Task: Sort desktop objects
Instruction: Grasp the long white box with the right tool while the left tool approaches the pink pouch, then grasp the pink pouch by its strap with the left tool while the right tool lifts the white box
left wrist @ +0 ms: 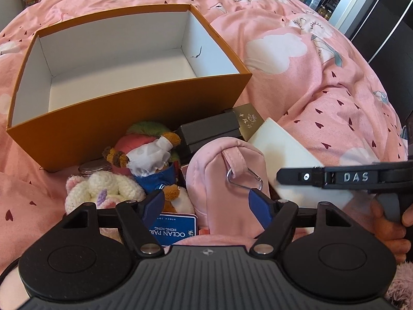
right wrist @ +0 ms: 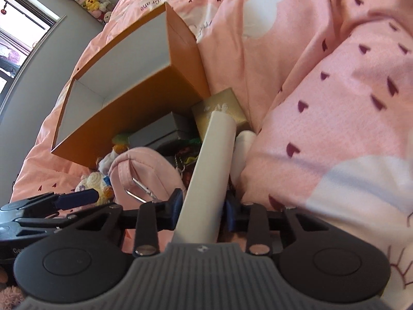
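An open orange box (left wrist: 129,108) with a bare white inside stands on the pink quilt. Against its near wall lies a pile: a pink pouch (left wrist: 206,170) with a carabiner, plush toys (left wrist: 147,152), a blue Ocean Park card (left wrist: 173,227), a dark grey case (left wrist: 209,129), a gold box (left wrist: 247,121) and a flat white box (left wrist: 284,149). My left gripper (left wrist: 206,204) hangs open over the pouch and the card, gripping nothing. My right gripper (right wrist: 204,209) is shut on the white box (right wrist: 209,170), with a pad against each of its long sides.
The quilt (left wrist: 322,98) rises in thick folds to the right of the pile, close beside the white box. A white rounded object (right wrist: 244,149) lies between box and fold. A person's hand (left wrist: 387,222) holds the right gripper's handle. Soft toys (right wrist: 90,0) sit by the far wall.
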`<state>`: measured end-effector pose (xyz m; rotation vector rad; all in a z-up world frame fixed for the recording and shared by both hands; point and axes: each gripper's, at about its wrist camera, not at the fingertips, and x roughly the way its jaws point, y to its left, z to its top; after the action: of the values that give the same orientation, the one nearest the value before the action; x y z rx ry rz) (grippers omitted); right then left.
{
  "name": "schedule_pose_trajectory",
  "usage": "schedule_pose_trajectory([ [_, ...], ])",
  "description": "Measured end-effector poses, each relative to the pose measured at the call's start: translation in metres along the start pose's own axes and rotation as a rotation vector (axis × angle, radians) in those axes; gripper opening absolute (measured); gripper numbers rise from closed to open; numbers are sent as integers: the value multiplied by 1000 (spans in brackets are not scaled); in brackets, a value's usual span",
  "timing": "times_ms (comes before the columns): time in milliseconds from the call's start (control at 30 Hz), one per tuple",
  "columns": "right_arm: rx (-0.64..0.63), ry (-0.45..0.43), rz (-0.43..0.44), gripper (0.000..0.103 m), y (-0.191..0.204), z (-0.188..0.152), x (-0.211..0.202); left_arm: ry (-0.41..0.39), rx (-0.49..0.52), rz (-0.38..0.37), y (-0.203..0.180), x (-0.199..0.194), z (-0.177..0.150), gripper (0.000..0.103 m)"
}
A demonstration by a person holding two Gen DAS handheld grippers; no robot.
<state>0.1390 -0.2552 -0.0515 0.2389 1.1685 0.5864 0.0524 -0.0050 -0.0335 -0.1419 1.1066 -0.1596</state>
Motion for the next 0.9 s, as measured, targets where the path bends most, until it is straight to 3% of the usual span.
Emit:
schedule_pose_trajectory([
  [133,-43,-50,-16,32,2,9,-12,13,1,-16,-1,5,2,80],
  [433,-134,-145,-106,31,13,27,-29,19,17,-31,-7,14,7,79],
  [733,-210,-14,-119,34,13,32,-17,27,63,-13,-18,29,10,79],
  [900,-237,61,-73,34,10,41,-18,14,59,-22,-16,25,8,76],
])
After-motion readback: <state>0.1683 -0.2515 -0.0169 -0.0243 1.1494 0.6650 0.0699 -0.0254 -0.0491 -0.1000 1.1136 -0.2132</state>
